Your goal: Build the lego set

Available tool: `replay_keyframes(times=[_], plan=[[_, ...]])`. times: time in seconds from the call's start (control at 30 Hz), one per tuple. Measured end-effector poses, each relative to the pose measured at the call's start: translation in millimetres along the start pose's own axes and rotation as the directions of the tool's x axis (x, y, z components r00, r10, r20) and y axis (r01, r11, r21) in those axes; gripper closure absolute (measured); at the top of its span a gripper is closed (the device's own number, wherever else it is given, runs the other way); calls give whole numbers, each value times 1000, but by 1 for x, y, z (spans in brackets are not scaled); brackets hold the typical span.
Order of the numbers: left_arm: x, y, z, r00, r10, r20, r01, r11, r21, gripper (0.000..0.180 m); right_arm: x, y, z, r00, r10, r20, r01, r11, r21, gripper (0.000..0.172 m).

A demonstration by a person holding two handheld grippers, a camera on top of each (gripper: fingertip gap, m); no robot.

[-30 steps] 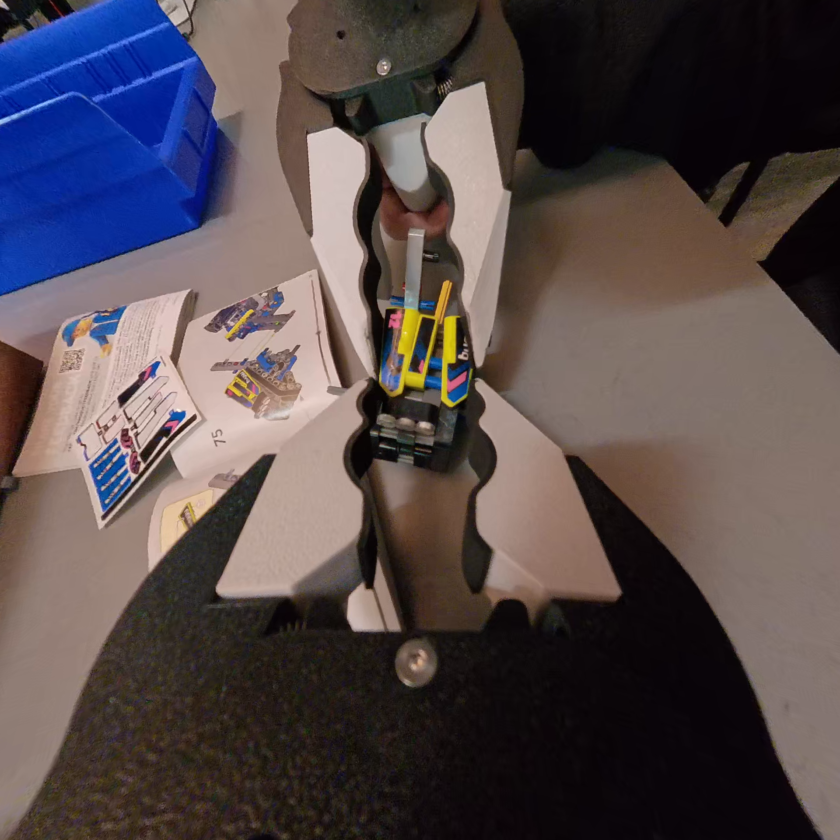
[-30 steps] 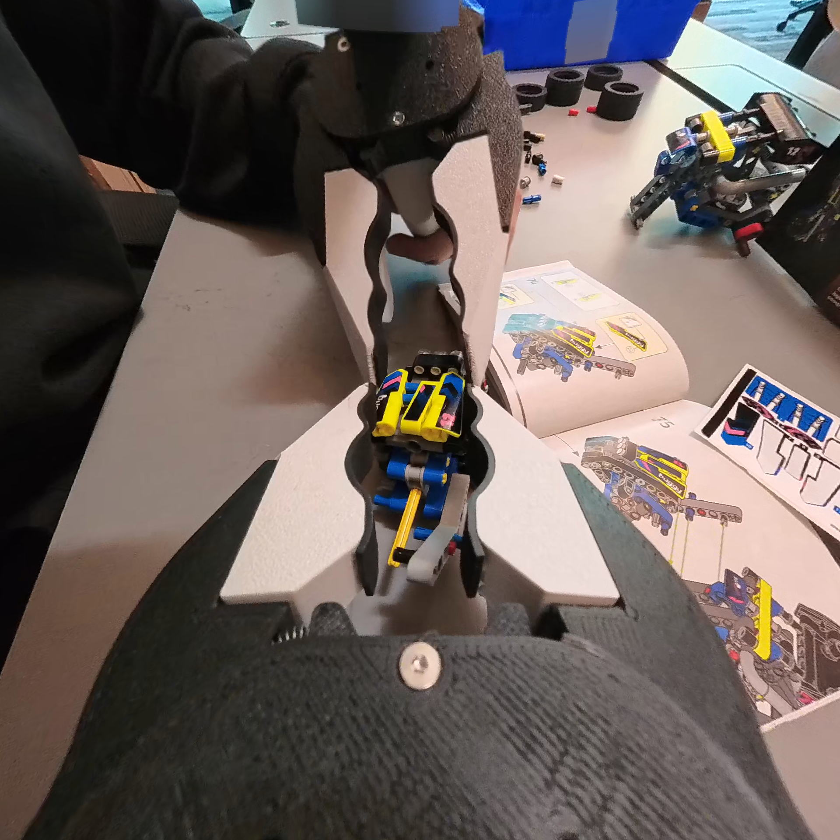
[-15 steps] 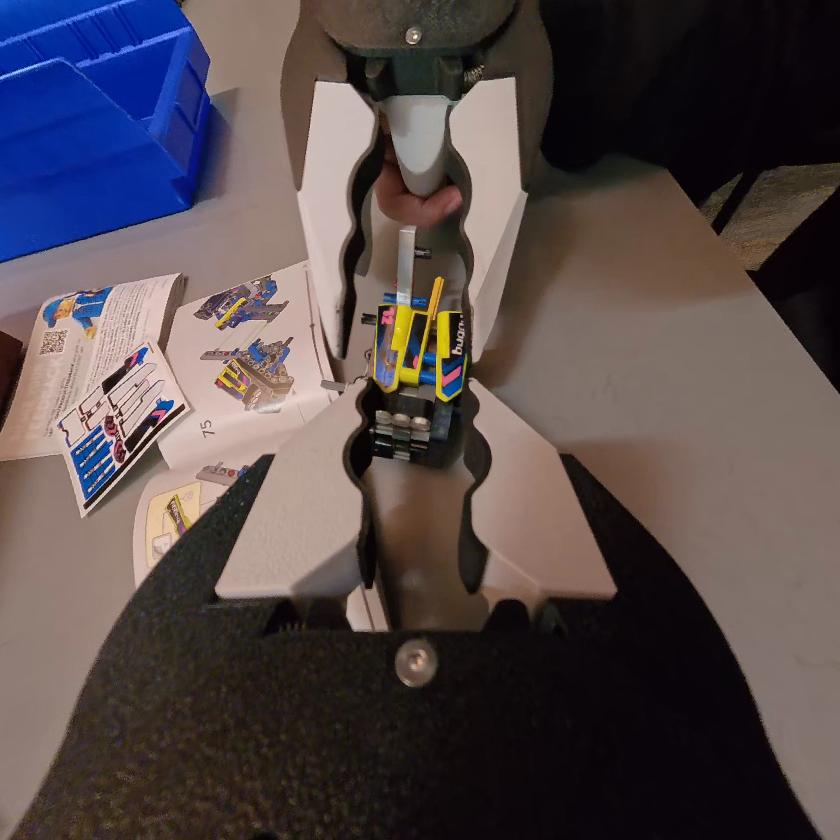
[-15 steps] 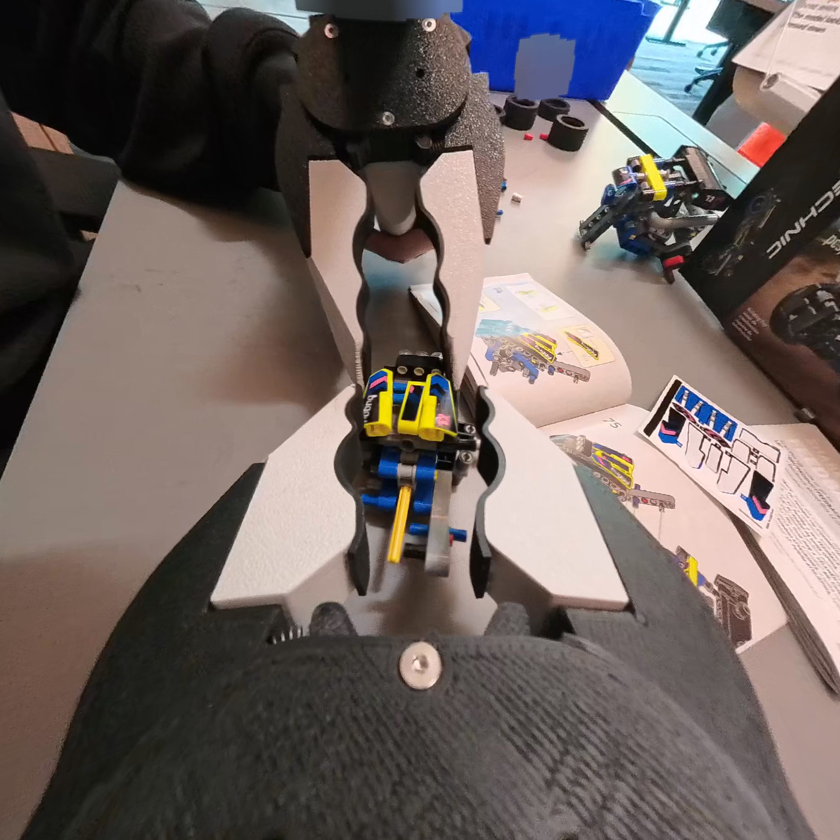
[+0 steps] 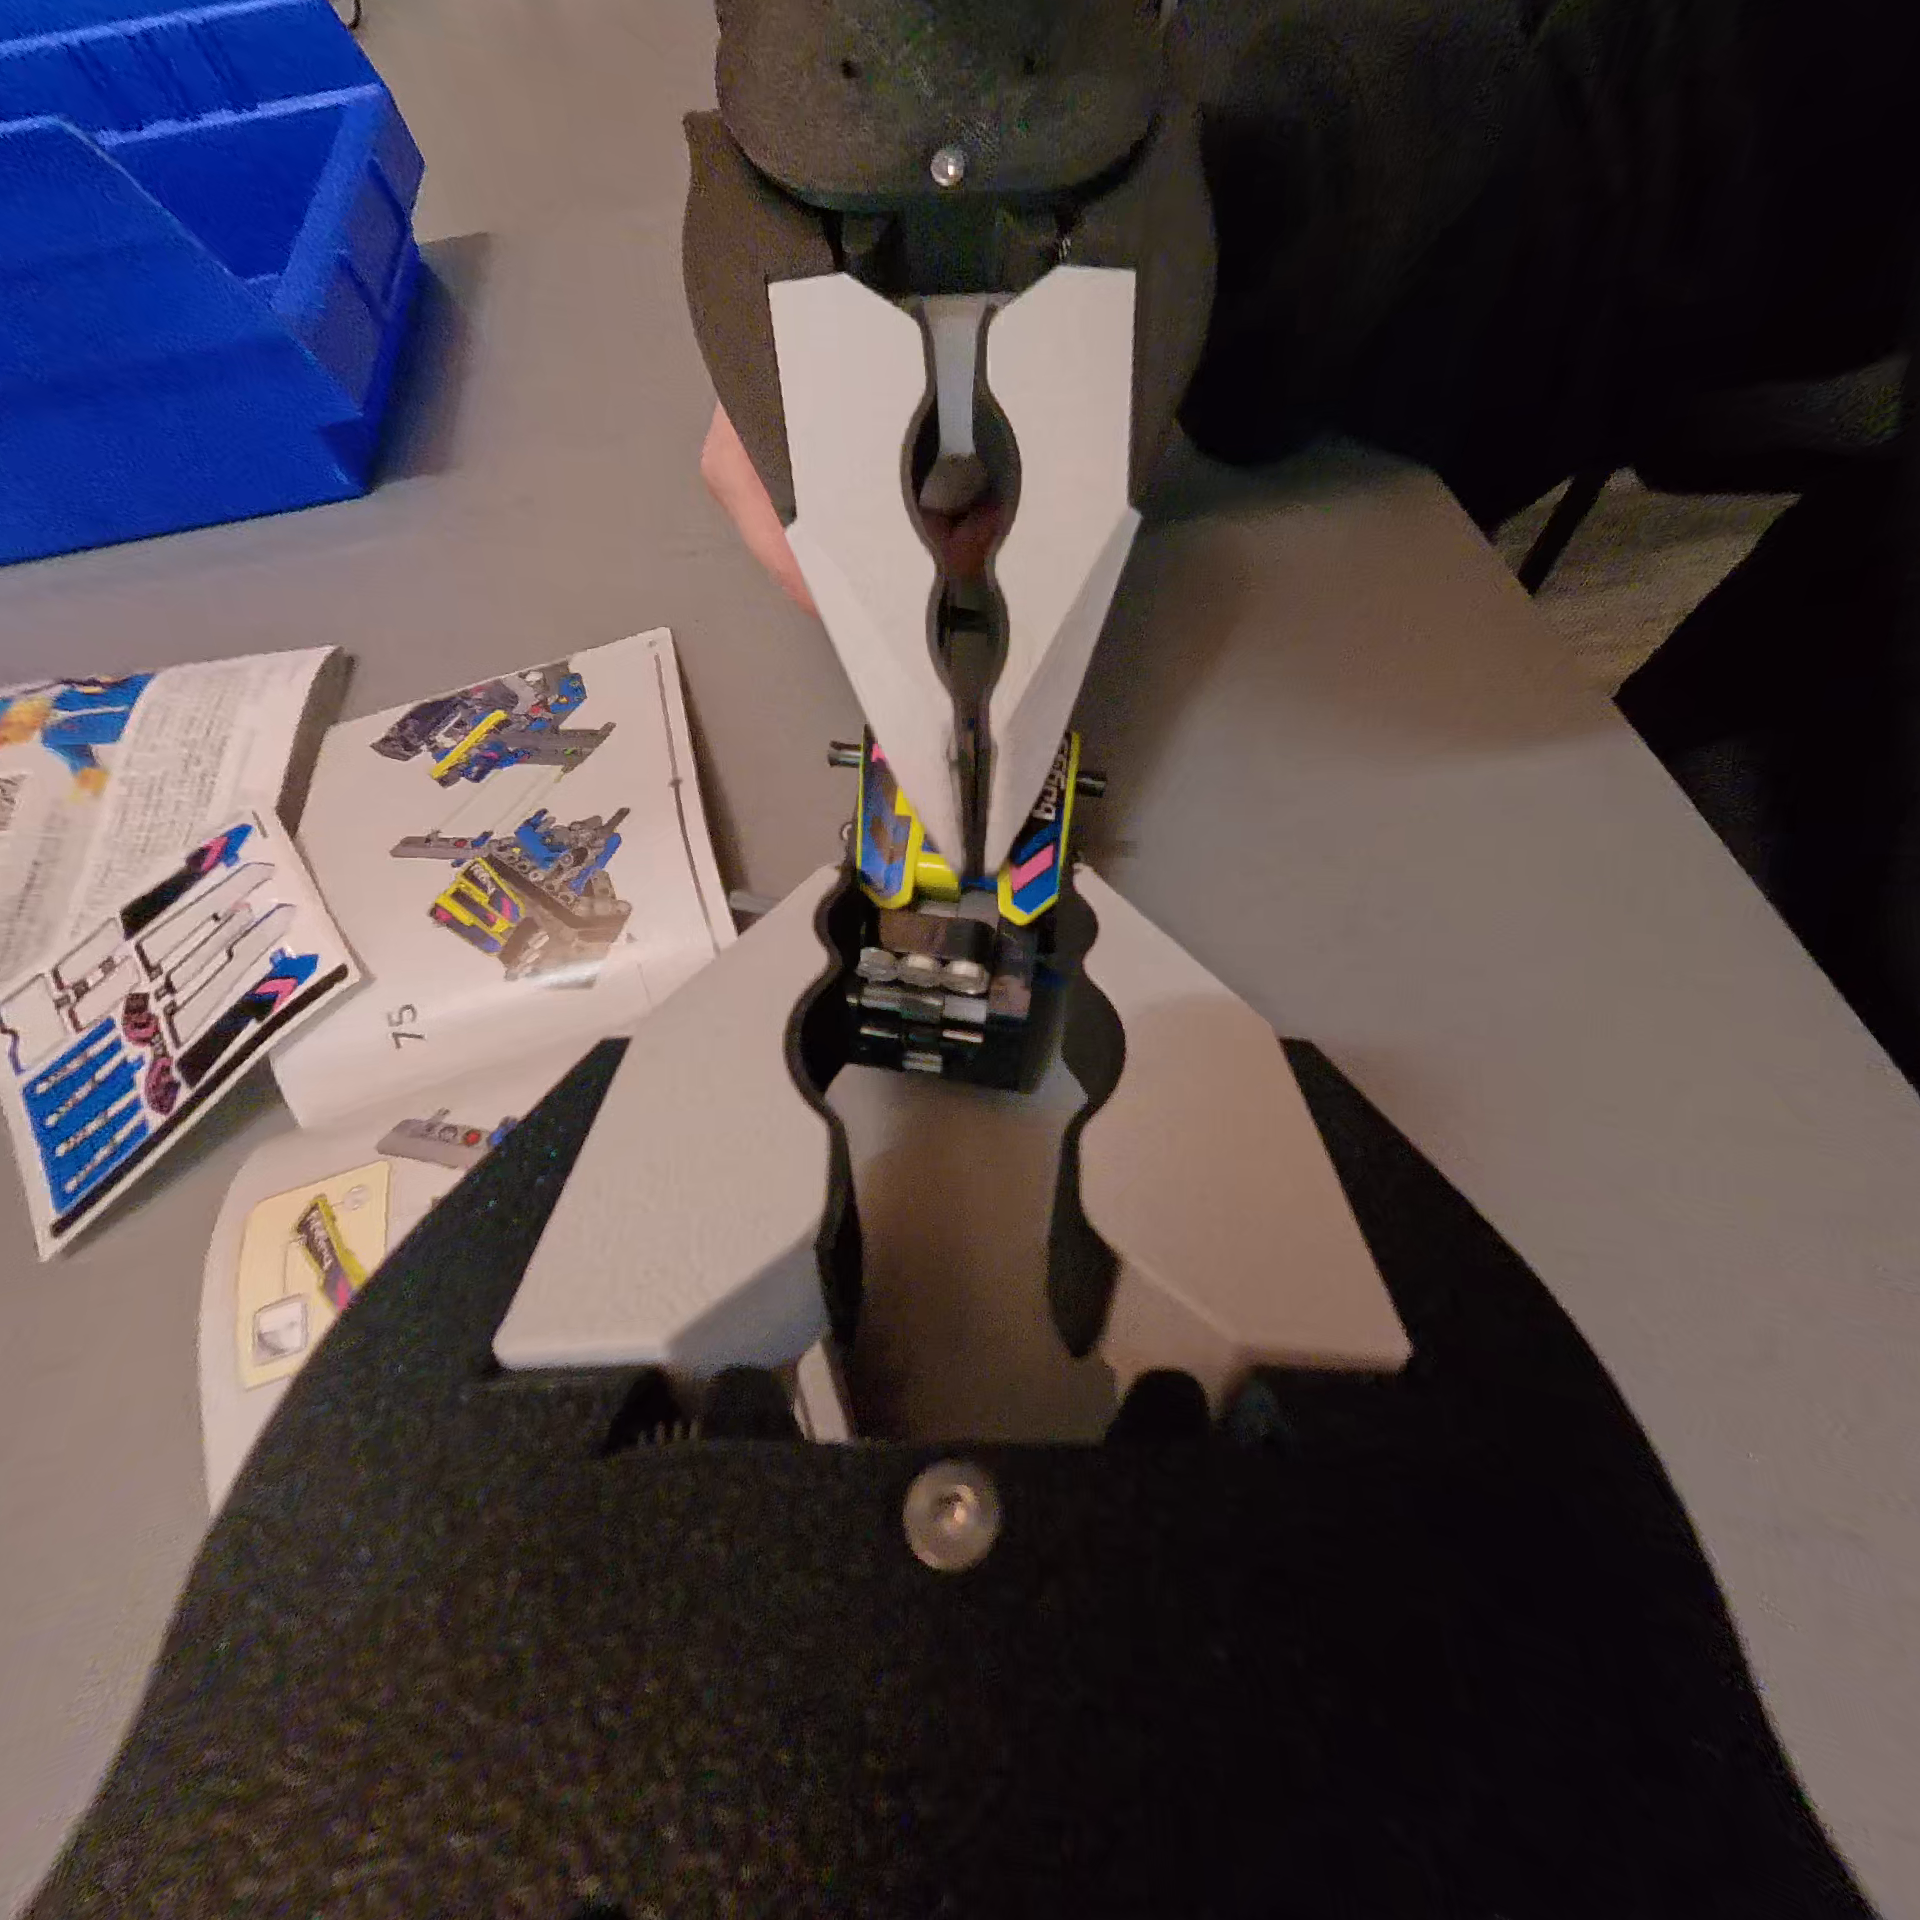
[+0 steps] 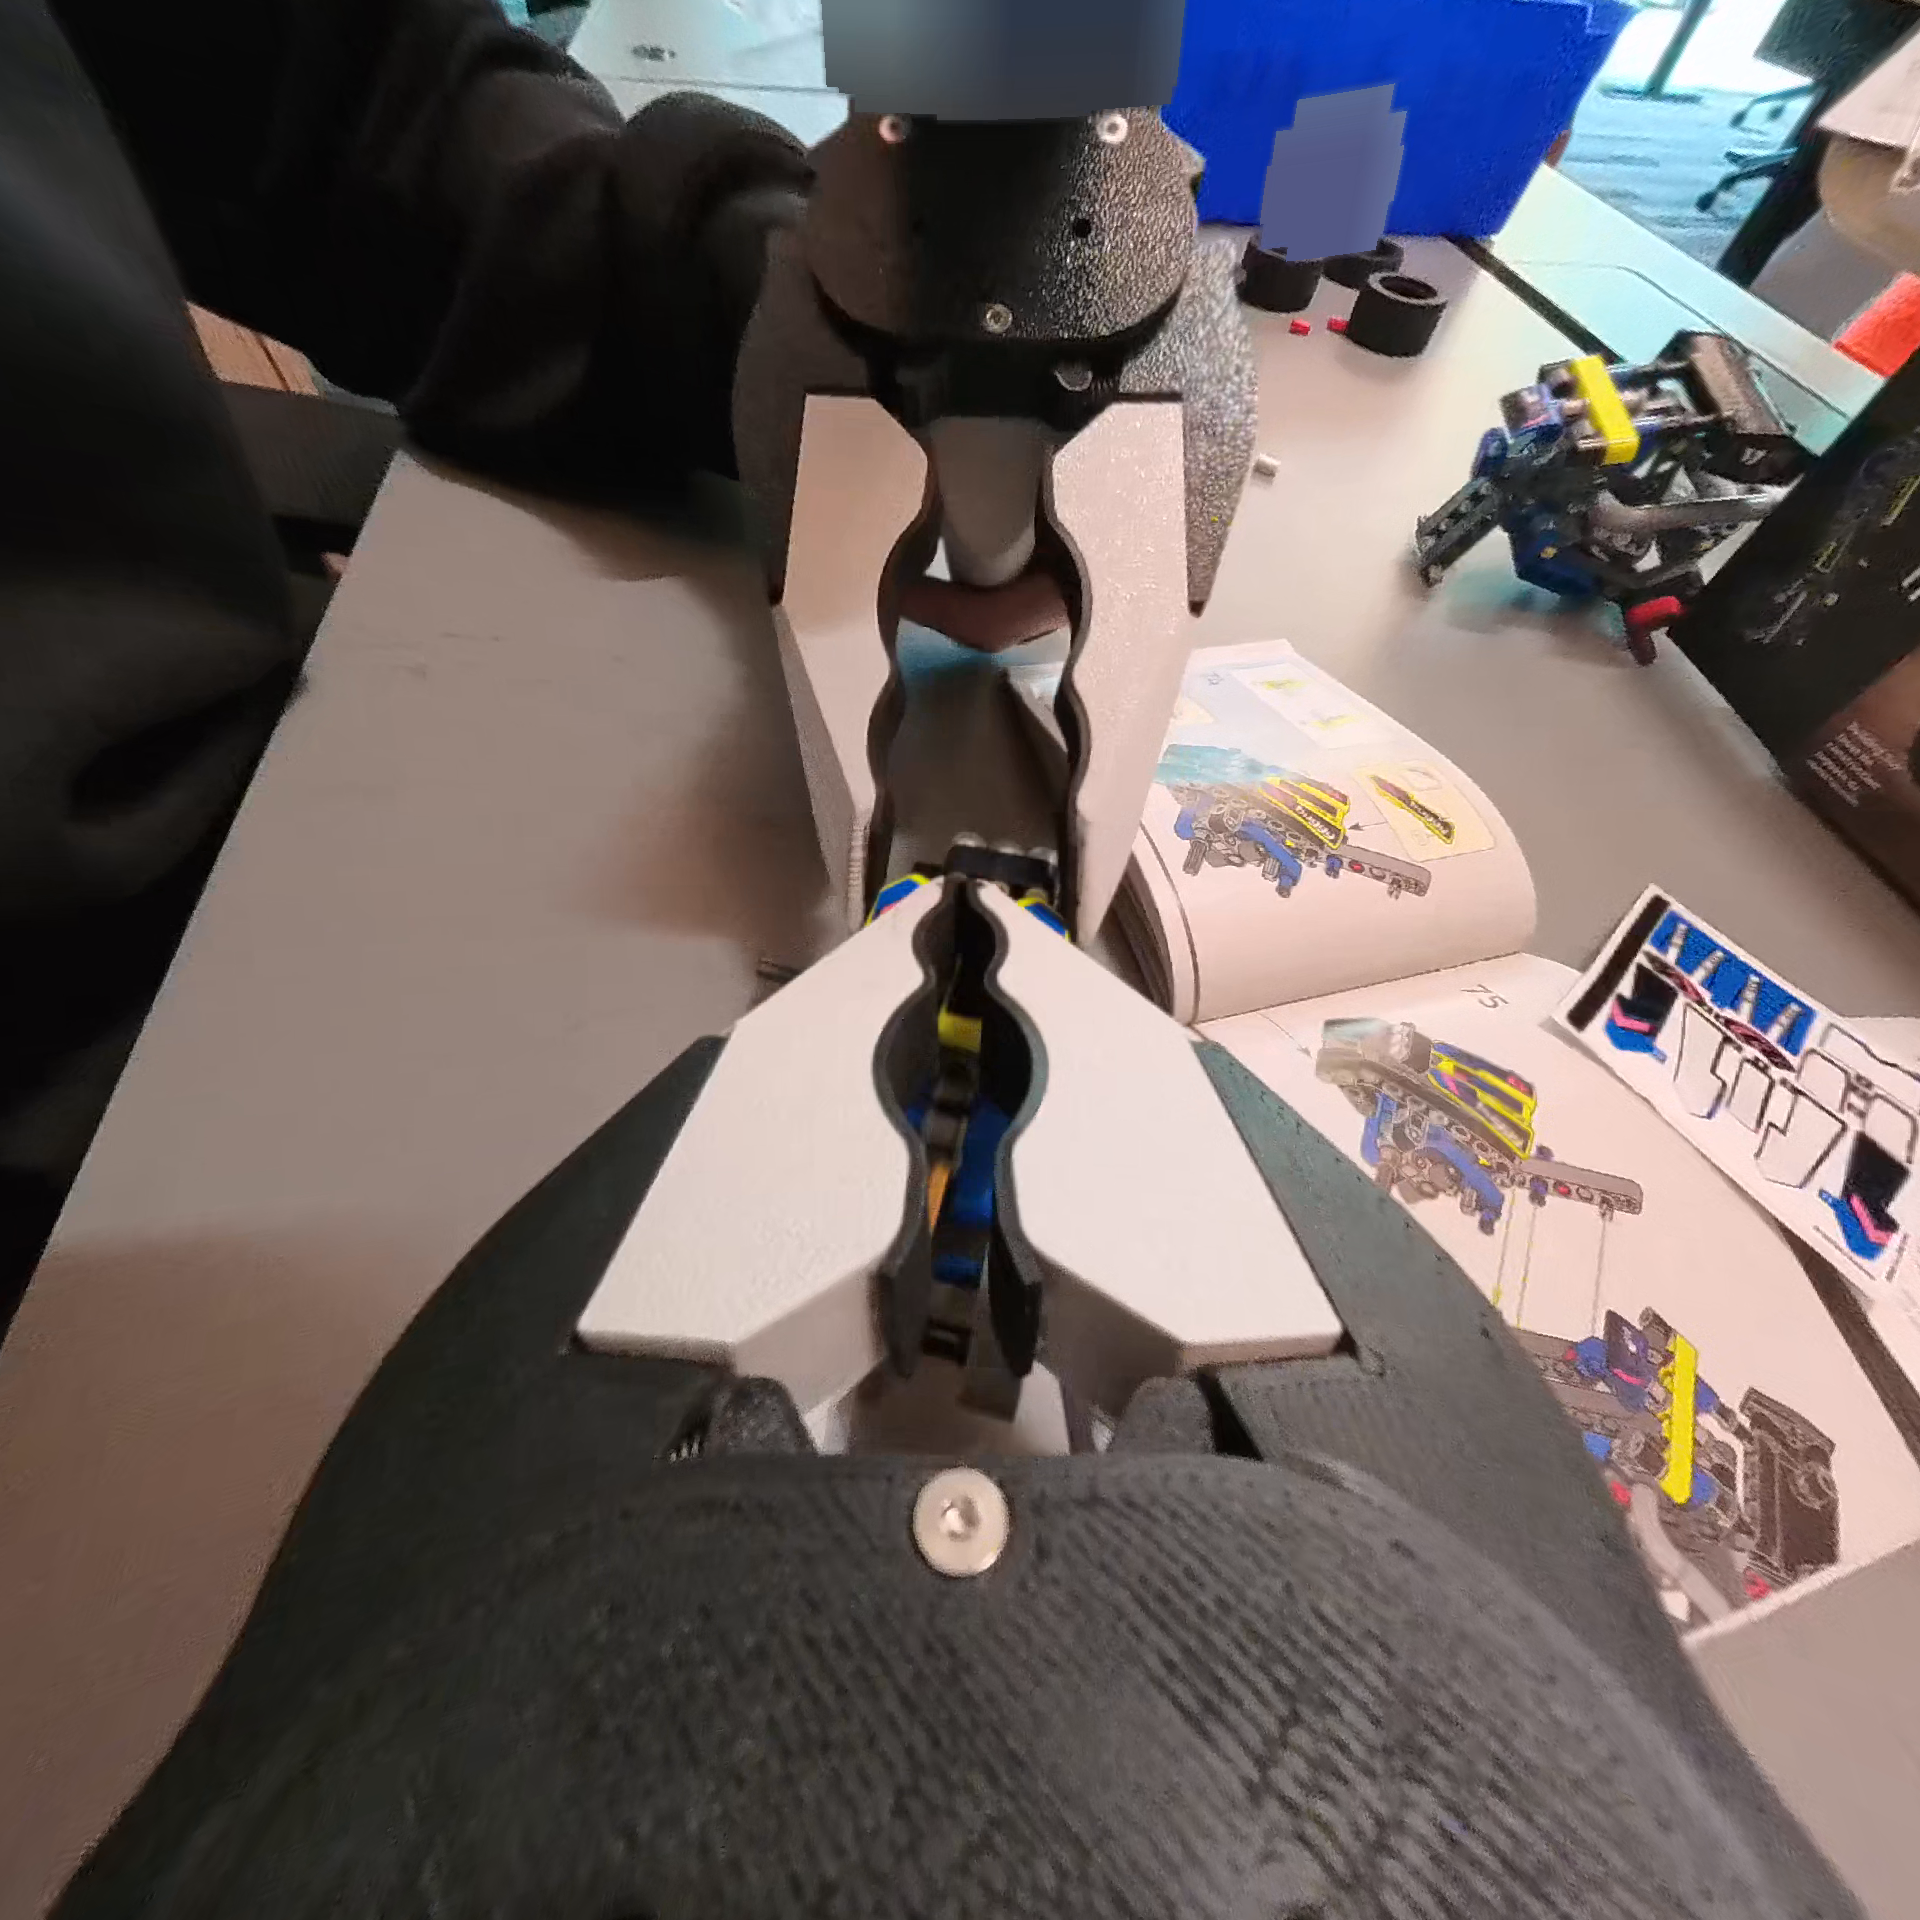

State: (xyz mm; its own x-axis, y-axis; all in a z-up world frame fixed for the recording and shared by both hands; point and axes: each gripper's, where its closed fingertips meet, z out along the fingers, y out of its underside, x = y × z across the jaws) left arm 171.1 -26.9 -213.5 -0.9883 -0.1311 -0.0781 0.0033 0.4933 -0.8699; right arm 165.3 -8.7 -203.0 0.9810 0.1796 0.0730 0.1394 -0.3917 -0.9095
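Observation:
A small toy-brick model with yellow, blue and pink panels and a black end (image 5: pixel 935 997) hangs above the grey table between my two grippers, which face each other. My left gripper (image 5: pixel 956 883) is shut on the model's black end, with both pads against its sides. It also shows in the right wrist view (image 6: pixel 977 883), gripping that black end (image 6: pixel 1003 860). My right gripper (image 6: pixel 961 888) is shut, and its closed fingers lie over the model's coloured part. In the left wrist view its tips (image 5: pixel 966 857) sit between the two yellow panels.
An open instruction booklet (image 5: pixel 499 831) (image 6: pixel 1351 831) and a sticker sheet (image 5: pixel 156 997) (image 6: pixel 1766 1070) lie beside the grippers. A blue bin (image 5: pixel 177 260) stands at the back. A second, partly built model (image 6: pixel 1621 468), black tyres (image 6: pixel 1392 301) and a dark box (image 6: pixel 1849 644) are farther off. Only a small space, under 4 cm, lies between the two pairs of fingers.
The right gripper's fingers stood open around the model's coloured end, widened, then came fully together over it. The left gripper kept its hold on the black end.

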Motion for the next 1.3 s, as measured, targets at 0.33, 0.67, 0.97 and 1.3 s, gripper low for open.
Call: replay_keyframes(times=[0.33,0.67,0.97,1.3], plan=[[-2,1,1,999,-18,44,19,1000,-18,147,1,16,-12,999,30,-36,-33,996,-77,117],[-1,1,1,996,1,85,3,999,-53,147,0,8,-21,998,62,5,-62,998,3,129],[0,0,2,993,45,105,-38,997,-67,147,-1,10,-20,1000,26,13,-26,1000,-9,130],[-1,0,3,996,36,87,-30,997,-76,148,-1,12,-19,1000,24,14,-23,1000,-21,130]])
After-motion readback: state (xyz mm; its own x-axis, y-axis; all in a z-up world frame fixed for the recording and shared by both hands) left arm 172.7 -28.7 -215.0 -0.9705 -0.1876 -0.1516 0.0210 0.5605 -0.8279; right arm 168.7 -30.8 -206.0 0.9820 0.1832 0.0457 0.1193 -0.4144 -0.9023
